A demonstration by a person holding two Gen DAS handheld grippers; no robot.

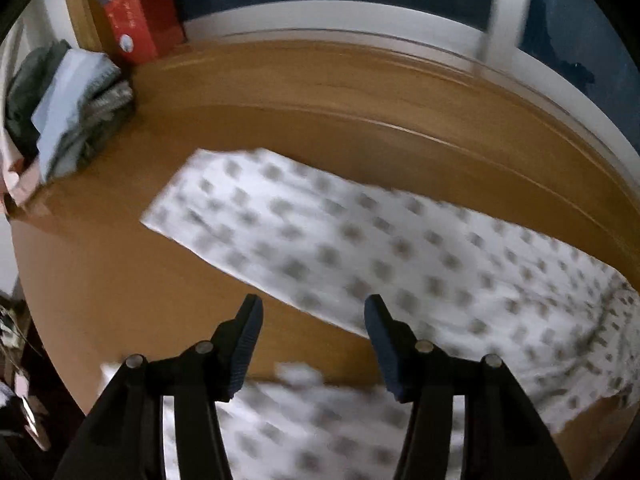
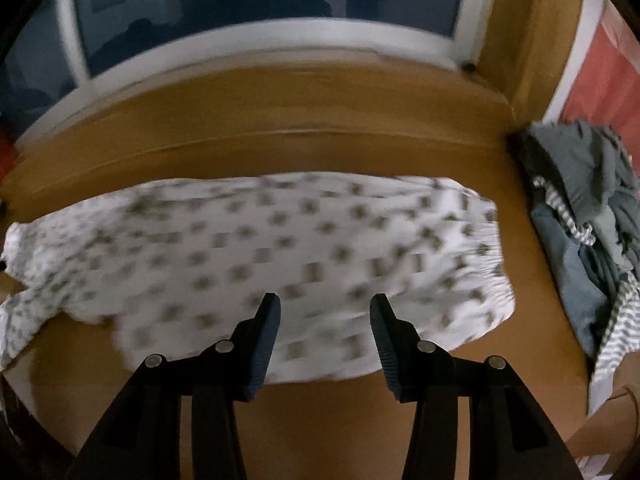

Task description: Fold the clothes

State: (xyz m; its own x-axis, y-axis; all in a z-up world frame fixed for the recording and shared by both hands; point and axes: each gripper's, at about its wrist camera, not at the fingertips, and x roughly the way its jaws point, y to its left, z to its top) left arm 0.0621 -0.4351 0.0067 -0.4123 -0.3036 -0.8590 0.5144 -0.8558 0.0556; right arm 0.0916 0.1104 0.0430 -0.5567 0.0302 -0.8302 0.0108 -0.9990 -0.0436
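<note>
A white garment (image 2: 280, 256) printed with small grey squares lies spread across the middle of the brown bench (image 2: 340, 420), its long side running left to right. In the right wrist view one end, with a gathered edge, sits toward the right, and the other end trails off to the left in looser folds. In the left wrist view a flat, straight-edged panel of the garment (image 1: 320, 240) reaches toward the far left, and a second part of it lies at the near edge under the tool. Both pictures are blurred, so seams and hems cannot be made out.

The left tool (image 1: 314, 312) hangs over the near edge of that panel with its jaws wide and nothing between them. The right tool (image 2: 325, 312) hangs over the near side of the cloth, jaws likewise wide and empty.

The step in hand looks like picking an edge for the next fold. To do it well, each tool should come down on the near hem, well apart from the other, pinch one layer only, and lift together so the cloth carries over evenly toward the far side.

A pile of folded clothes (image 1: 76, 112) sits at the far left beside a red box (image 1: 140, 24). A heap of unfolded clothes (image 2: 588, 240) waits at the right. A window frame (image 2: 260, 40) runs behind the bench.
</note>
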